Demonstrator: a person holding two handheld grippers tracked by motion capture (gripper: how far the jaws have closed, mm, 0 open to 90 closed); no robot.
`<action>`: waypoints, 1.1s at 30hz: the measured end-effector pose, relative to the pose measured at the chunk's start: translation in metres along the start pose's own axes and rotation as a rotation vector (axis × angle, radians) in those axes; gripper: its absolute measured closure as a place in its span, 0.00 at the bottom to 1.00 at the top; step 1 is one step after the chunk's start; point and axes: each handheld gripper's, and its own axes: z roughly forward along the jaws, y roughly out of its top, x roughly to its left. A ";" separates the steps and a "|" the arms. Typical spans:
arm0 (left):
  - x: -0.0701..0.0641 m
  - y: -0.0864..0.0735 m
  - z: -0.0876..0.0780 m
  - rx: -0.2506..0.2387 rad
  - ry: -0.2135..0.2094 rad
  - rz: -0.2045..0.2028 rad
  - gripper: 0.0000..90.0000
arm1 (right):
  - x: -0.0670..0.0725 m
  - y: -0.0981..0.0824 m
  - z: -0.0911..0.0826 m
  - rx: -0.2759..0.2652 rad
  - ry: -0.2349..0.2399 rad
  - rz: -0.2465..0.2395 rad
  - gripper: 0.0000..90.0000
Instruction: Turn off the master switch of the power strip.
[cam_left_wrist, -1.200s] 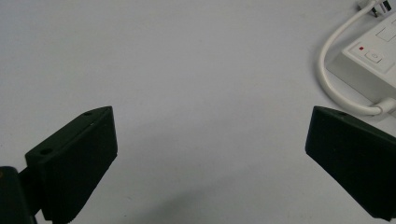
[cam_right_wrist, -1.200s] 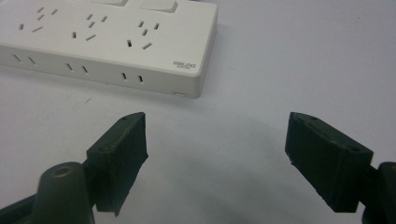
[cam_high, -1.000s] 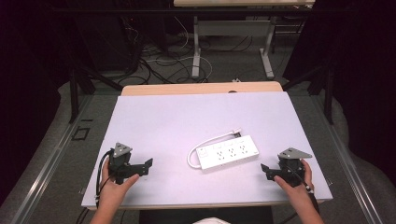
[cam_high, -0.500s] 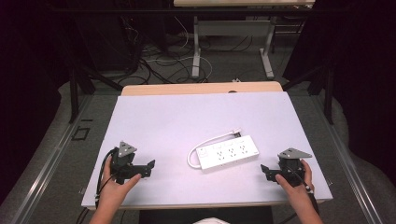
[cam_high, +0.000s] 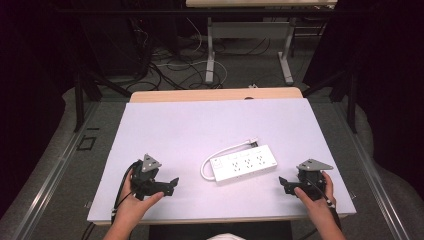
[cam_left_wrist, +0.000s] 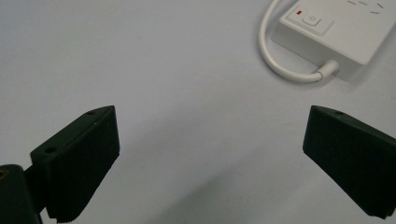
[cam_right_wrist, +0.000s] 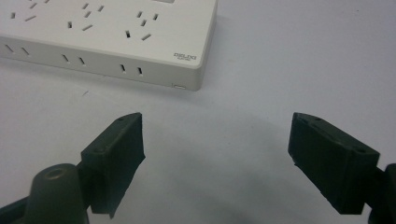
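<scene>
This looks like a lab or test room. Past the left gripper lies a bare white table, and beyond it tangled cables cover the floor by metal desk legs.

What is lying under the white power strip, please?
The white rectangular power strip lies flat on the pale table surface. Its underside is covered, so anything beneath it cannot be seen.

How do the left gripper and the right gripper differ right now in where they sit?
The left gripper faces the power strip's switch and cable end; the right gripper faces its plain end. The left sits farther from the strip; the right is closer. Both are open, empty, and pointed inward.
</scene>
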 end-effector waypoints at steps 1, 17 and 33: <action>-0.003 0.001 0.001 -0.011 -0.003 0.008 0.05 | 0.000 0.000 0.000 0.003 -0.008 -0.001 0.20; -0.027 0.025 0.012 -0.031 -0.027 0.090 0.26 | 0.003 0.001 -0.002 -0.021 -0.011 -0.009 0.20; -0.033 0.058 0.020 -0.038 -0.076 0.074 0.43 | 0.003 -0.001 0.001 0.004 -0.002 0.004 0.20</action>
